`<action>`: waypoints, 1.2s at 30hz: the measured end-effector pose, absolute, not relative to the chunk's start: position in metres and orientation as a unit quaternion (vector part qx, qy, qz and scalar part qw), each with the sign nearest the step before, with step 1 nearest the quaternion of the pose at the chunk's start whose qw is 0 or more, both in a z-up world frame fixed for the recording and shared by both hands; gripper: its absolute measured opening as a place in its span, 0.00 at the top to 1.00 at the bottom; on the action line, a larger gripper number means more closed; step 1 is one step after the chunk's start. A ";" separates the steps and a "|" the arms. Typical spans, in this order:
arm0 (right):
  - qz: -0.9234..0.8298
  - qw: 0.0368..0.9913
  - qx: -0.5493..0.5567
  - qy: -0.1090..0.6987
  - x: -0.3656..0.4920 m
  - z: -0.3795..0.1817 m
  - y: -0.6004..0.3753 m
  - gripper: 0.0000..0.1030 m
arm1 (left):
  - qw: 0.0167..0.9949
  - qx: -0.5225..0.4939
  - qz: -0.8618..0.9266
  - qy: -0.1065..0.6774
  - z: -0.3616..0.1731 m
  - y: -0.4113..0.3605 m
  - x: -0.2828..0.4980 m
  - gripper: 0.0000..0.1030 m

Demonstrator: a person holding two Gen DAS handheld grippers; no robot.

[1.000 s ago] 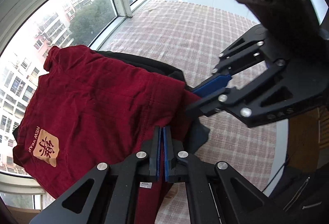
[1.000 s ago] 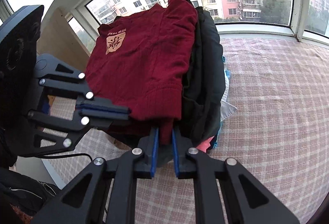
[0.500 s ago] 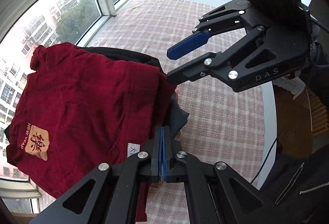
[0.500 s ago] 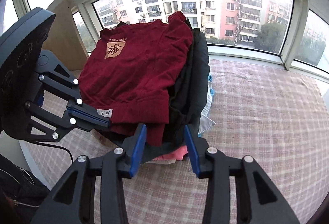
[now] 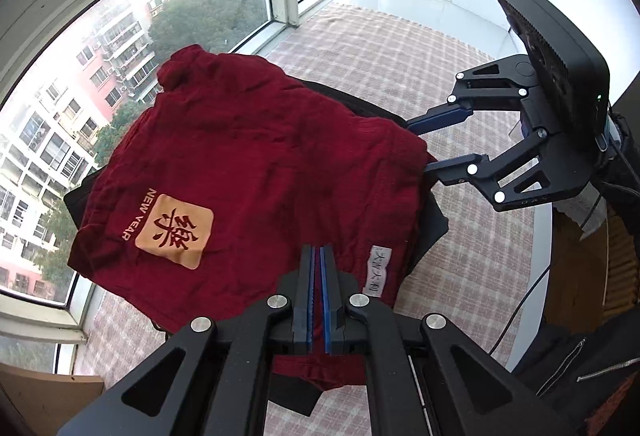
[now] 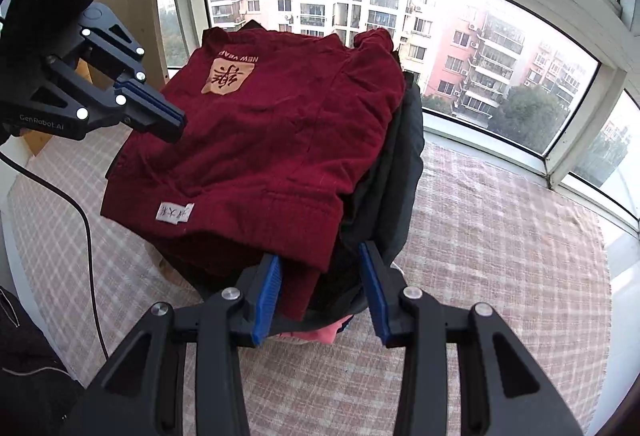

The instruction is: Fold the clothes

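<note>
A dark red folded garment [image 5: 260, 163] [image 6: 280, 139] with an orange "NEW YEAR" patch [image 5: 174, 232] and a white label [image 6: 174, 212] lies on top of a stack. Under it is a black garment [image 6: 400, 175], and something pink [image 6: 324, 334] shows at the bottom. My left gripper [image 5: 316, 250] [image 6: 178, 121] is shut with nothing in it, hovering over the red garment's edge near the label. My right gripper [image 6: 320, 256] [image 5: 418, 147] is open. Its fingers straddle the stack's near corner, with the red hem between them, and the pads do not press on it.
The stack rests on a surface covered with a pink plaid cloth [image 6: 500, 236] that runs along the bay windows [image 6: 440, 35]. A wooden board [image 6: 132, 15] stands at one end. A black cable [image 6: 86, 228] and a person's black zipped jacket [image 5: 580, 376] are at the near edge.
My right gripper opened and let go of the red hem. My left gripper released the red garment's edge and shifted over its top. The red garment now lies flat on the stack.
</note>
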State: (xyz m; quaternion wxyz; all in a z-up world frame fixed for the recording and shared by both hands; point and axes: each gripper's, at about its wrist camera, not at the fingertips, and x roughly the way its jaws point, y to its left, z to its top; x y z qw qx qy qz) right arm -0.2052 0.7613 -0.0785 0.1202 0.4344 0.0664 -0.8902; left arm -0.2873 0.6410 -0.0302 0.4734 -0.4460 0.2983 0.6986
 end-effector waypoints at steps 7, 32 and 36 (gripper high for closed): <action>-0.897 0.140 0.419 0.019 -0.207 -0.067 0.766 0.88 | 0.463 -0.453 0.702 0.295 -0.037 0.636 -0.299 0.96; -0.881 0.118 0.456 -0.038 -0.199 -0.025 0.779 0.90 | 0.410 -0.444 0.753 0.261 -0.031 0.594 -0.345 0.92; -0.905 0.120 0.407 -0.001 -0.260 -0.001 0.756 0.90 | 0.396 -0.437 0.777 0.219 -0.024 0.588 -0.361 0.89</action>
